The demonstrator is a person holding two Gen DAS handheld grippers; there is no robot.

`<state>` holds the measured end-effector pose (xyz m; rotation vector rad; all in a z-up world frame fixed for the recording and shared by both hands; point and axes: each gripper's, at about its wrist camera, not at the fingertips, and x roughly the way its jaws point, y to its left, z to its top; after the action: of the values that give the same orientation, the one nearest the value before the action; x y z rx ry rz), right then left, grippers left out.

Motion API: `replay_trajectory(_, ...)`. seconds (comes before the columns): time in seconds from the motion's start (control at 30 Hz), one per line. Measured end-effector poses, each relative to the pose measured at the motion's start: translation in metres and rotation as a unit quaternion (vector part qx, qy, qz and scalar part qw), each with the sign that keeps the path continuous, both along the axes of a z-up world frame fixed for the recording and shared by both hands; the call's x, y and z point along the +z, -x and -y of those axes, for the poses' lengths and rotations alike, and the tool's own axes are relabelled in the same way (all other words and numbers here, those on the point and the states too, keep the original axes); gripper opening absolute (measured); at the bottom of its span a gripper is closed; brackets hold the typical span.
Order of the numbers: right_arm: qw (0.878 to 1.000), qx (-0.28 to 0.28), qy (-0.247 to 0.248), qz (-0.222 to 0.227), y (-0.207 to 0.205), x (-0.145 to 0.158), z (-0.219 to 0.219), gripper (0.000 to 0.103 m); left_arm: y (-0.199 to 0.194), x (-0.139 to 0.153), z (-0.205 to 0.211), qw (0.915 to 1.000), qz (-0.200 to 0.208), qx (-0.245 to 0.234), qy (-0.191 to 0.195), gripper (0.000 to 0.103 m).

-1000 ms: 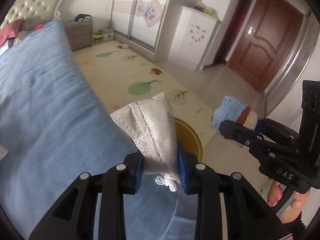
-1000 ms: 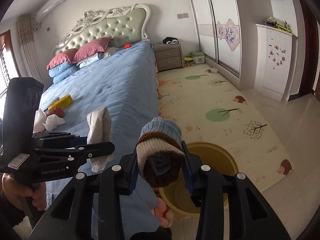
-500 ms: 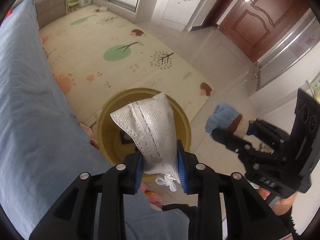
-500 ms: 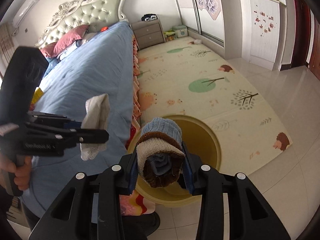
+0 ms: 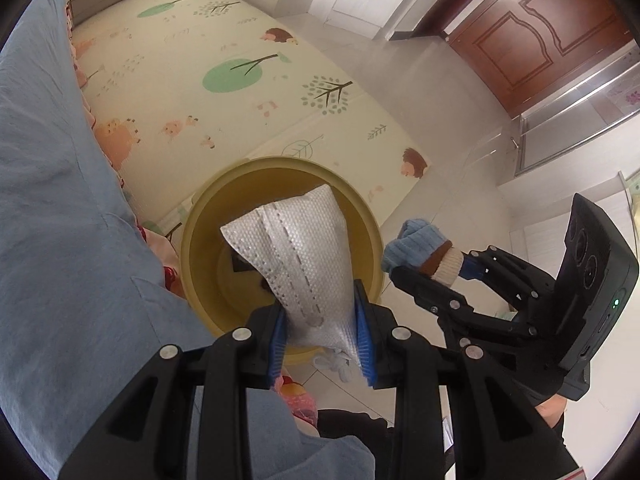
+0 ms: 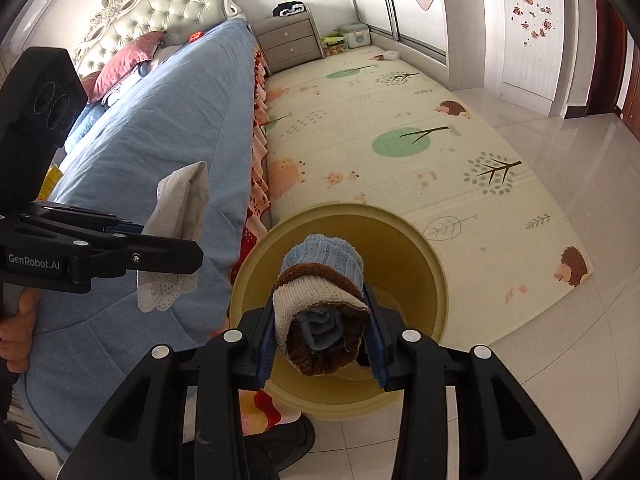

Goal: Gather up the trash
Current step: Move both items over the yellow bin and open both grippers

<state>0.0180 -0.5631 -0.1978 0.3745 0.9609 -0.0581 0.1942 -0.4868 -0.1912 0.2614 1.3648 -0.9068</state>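
One mask (image 5: 304, 256), one sock roll (image 6: 320, 308), one bin (image 6: 434, 280)

A bed (image 6: 160, 128) with a blue cover fills the left of the room, its tufted pale headboard (image 6: 168, 8) in a carved white frame against the far wall. Pink and blue pillows (image 6: 120, 68) lie just below the headboard. Beside the bed's head stands a grey nightstand (image 6: 290, 42) with drawers. A cream play mat (image 6: 380, 152) printed with trees and hedgehogs runs alongside the bed. Beyond the mat, glossy pale floor tiles (image 6: 560, 168) reflect daylight. White wardrobes (image 6: 528, 20) with stickers line the wall past the mat, and a dark brown panelled door (image 5: 532, 36) stands near them.
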Motion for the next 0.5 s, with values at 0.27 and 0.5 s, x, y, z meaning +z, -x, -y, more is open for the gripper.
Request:
replay_trajectory(0.27,1.000,-0.006,-0.003,-0.019,-0.004,-0.017,0.002,0.083,-0.018,-0.015,-0.007,0.9979,-0.034,0.055,-0.007,0.091)
replay_trajectory(0.5,1.000,-0.007,-0.006,-0.023,-0.001,-0.019,0.000,0.083,-0.014,-0.015,-0.003,0.9989,-0.019,0.039,-0.015,0.091)
